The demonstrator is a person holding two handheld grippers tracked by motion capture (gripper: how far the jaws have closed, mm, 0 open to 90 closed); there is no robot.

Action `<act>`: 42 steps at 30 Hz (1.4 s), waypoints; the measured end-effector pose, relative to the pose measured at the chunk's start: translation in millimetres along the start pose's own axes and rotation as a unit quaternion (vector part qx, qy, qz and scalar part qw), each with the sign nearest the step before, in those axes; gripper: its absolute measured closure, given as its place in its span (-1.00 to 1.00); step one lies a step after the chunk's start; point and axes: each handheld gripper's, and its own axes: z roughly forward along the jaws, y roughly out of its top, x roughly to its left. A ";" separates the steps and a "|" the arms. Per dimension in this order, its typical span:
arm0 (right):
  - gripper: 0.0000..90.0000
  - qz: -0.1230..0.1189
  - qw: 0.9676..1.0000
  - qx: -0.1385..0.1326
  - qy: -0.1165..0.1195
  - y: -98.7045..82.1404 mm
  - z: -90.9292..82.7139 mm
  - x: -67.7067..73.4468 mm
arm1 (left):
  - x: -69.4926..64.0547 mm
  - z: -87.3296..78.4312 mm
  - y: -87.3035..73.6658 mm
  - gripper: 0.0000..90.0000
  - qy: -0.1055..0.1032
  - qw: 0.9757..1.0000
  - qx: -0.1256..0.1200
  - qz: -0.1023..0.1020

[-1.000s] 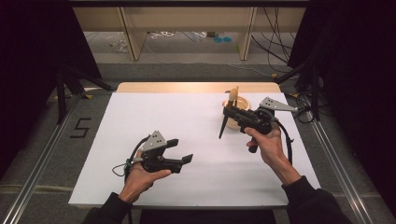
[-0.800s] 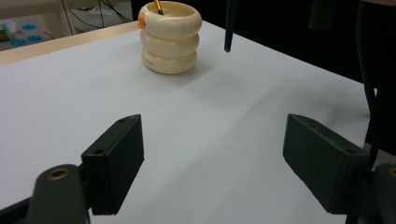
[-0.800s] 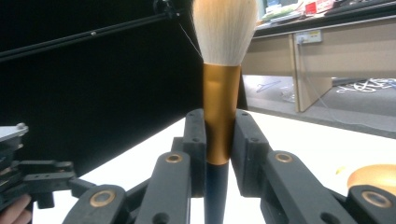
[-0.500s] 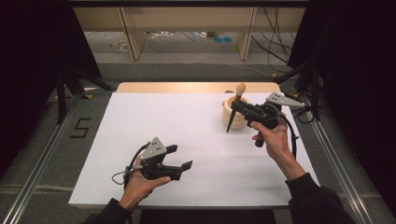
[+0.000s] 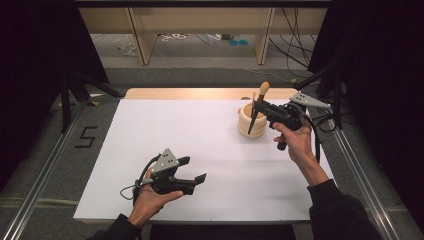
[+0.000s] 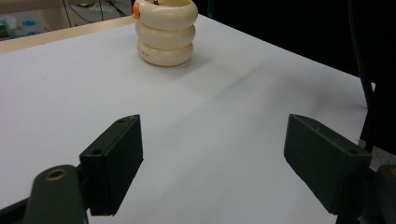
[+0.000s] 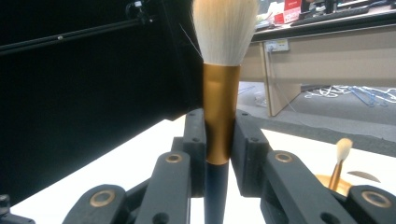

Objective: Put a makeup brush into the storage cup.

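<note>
**Brush gripped beside holder, not yet stowed**

Your left gripper (image 5: 192, 170) rests low over the white table (image 5: 150, 130), jaws wide open, holding nothing. Your right gripper (image 7: 219, 140) clamps the makeup brush (image 7: 220, 107) just beside the ringed holder (image 5: 251, 121). Insertion remains, in my judgement. The holder already contains a smaller brush (image 7: 341, 158).
</note>
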 end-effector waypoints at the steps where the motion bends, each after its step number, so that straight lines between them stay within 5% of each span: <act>1: 0.72 -0.002 1.000 0.001 -0.003 0.9 0.1 -1.8 | 0.3 0.1 0.1 -0.56 -0.001 1.000 -0.001 0.002; 6: 0.72 0.005 1.000 -0.002 -0.013 1.8 1.8 -10.3 | -0.9 0.3 0.2 -0.56 0.001 1.000 -0.001 0.001; 7: 0.72 0.003 1.000 -0.005 -0.017 1.4 2.8 -12.3 | 1.9 1.3 0.9 -0.56 -0.007 1.000 -0.002 0.020; 17: 0.72 0.012 0.999 -0.006 -0.038 4.4 6.5 -27.5 | -3.4 1.5 0.1 -0.56 -0.001 1.000 0.002 -0.003; 42: 0.72 0.020 0.997 -0.030 -0.066 13.3 23.5 -56.9 | -3.9 1.4 0.3 -0.56 -0.001 1.000 0.002 -0.007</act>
